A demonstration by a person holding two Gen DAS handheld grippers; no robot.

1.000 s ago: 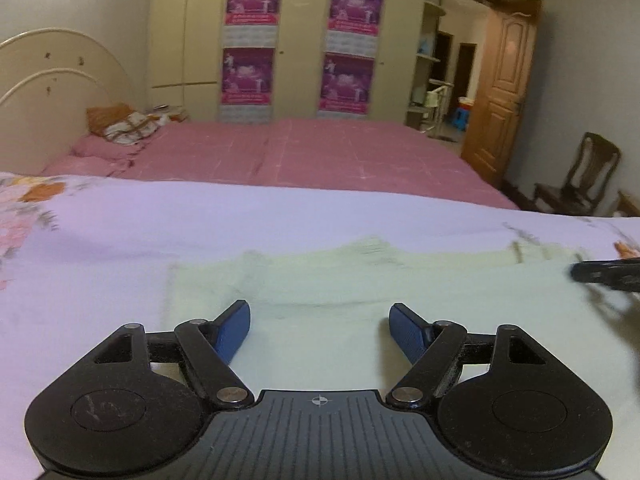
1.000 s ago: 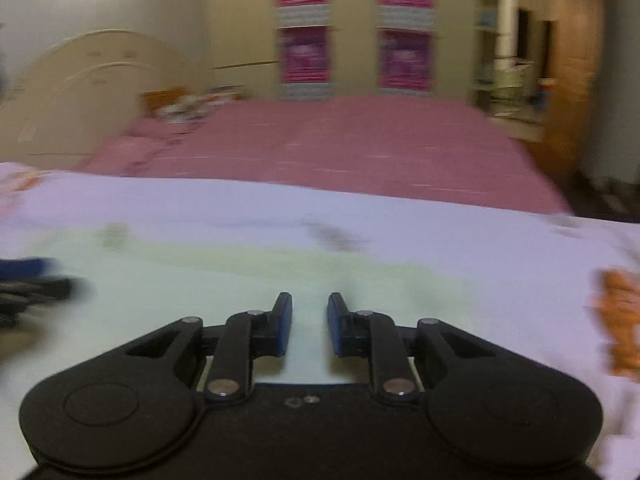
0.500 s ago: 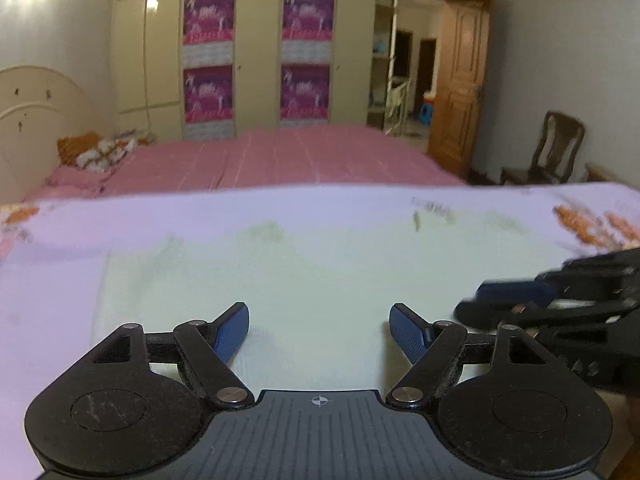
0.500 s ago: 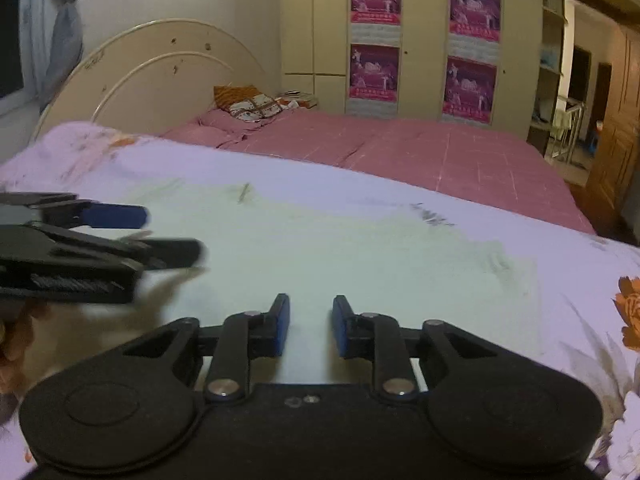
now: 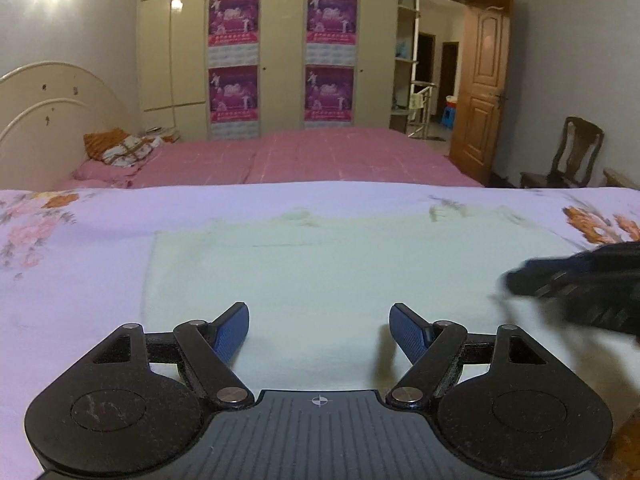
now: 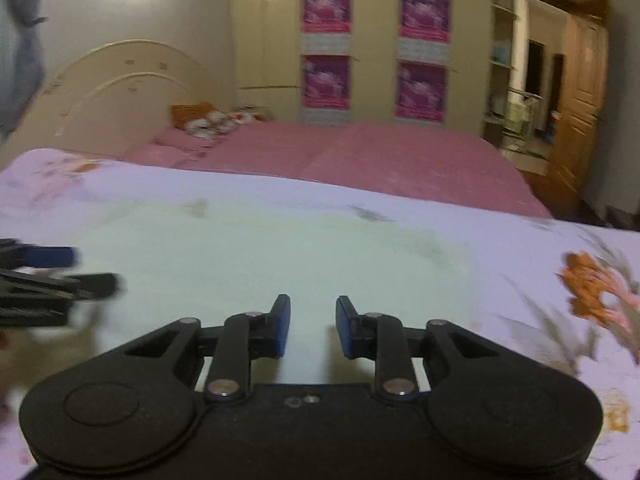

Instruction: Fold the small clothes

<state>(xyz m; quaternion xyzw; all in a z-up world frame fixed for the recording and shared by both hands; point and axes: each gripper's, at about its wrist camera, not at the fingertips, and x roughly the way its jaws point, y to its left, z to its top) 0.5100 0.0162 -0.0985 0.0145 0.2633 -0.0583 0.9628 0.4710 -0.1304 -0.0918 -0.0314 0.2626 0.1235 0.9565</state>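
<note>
Cloth: we see a pale green cloth (image 5: pixel 328 280) lying flat on the sheet (image 5: pixel 80 248), spread wide across the middle of both views; its left edge runs straight and its far edge shows faint dark marks.
Sheet: lilac, with orange and pink flowers at the left and right margins; we find it under the whole cloth.
Left gripper: our left gripper (image 5: pixel 319 330) hangs just over the near part of the cloth, jaws spread wide, with bare cloth between the blue pads (image 5: pixel 234 330) and nothing gripped. From the right wrist it shows blurred at the left edge (image 6: pixel 60 276).
Right gripper: our right gripper (image 6: pixel 312 330) hangs over the near middle of the cloth; its jaws stand a narrow gap apart and have just been opening, with only flat cloth seen through the gap and nothing pinched. From the left wrist it is a dark blur at the right edge (image 5: pixel 580 284).
Contact: we cannot tell whether any fingertip touches the fabric.
Beyond: a pink bed (image 5: pixel 304 156) with a cream headboard (image 5: pixel 52 120), a wardrobe (image 5: pixel 280 40) bearing four purple posters, a wooden door (image 5: pixel 482 92), and a chair (image 5: pixel 568 156) by the wall.
</note>
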